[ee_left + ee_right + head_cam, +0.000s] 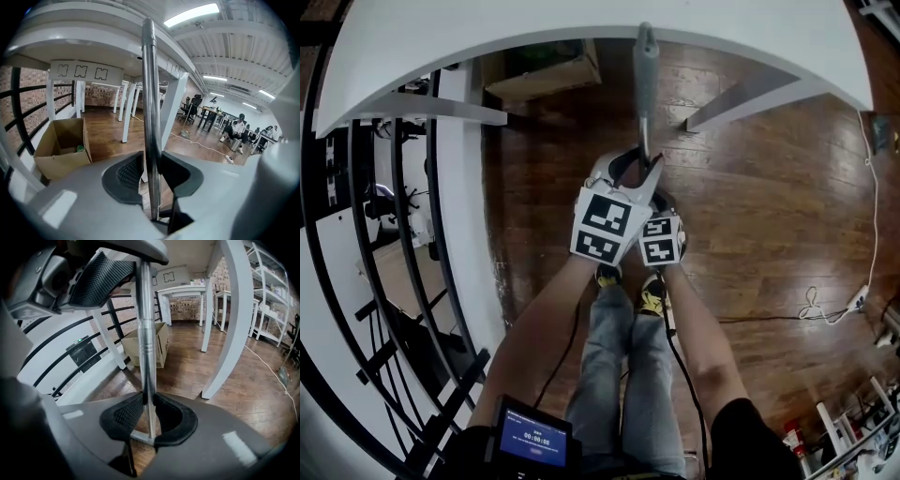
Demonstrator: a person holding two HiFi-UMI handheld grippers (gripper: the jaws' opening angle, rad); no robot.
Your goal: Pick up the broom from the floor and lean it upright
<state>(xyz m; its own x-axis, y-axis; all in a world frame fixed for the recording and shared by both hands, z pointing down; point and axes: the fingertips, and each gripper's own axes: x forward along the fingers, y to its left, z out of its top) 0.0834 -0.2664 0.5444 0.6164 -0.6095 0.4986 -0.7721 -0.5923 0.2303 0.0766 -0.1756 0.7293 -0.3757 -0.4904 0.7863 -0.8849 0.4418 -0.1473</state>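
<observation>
Wooden floor (769, 187) below a white table (581, 28): broom handle (645, 84) upright at the table's edge, right gripper (149, 411) clamped on it, left gripper (152, 173) higher, jaws slack around it.

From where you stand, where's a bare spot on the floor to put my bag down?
The widest bare wood floor lies on the right, between the table leg and the white cable. The left is crowded: a cardboard box under the table, then the railing. Straight ahead stands the broom handle.
</observation>
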